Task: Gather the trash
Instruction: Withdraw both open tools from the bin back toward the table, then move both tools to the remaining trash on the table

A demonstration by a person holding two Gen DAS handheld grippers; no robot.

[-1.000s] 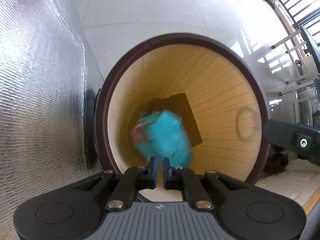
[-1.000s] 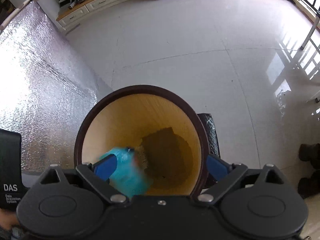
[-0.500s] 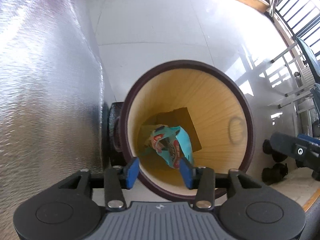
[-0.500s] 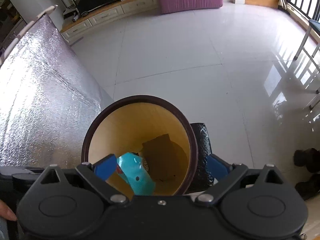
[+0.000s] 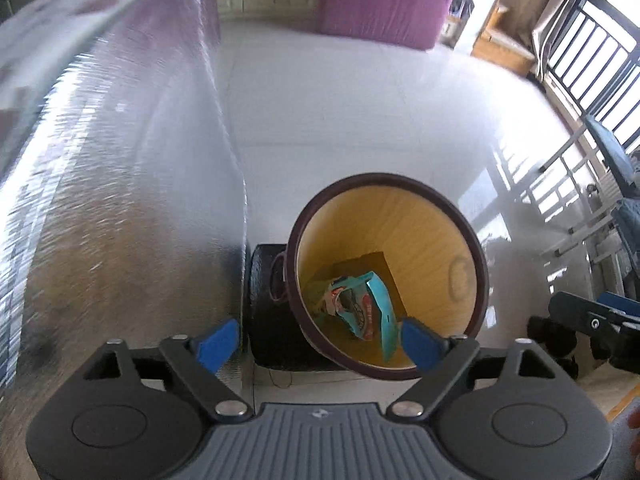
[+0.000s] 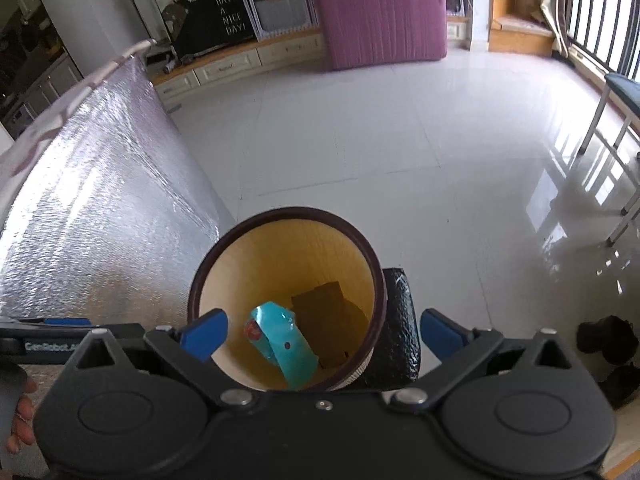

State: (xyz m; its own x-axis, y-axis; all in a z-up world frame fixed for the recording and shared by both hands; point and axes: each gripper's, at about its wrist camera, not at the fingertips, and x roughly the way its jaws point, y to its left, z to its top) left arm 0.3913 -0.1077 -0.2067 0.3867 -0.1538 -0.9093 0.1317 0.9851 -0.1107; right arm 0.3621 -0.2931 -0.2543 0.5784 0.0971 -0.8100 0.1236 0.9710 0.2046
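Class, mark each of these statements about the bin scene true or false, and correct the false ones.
1. The teal wrapper lies inside the bin. True.
2. The left tool is clamped on the wrapper. False: its jaws have just been opening and nothing is between them.
3. The right tool is open. True.
4. The bin has a lid on. False: it is uncovered.
5. A silver foil sheet stands beside the bin. True.
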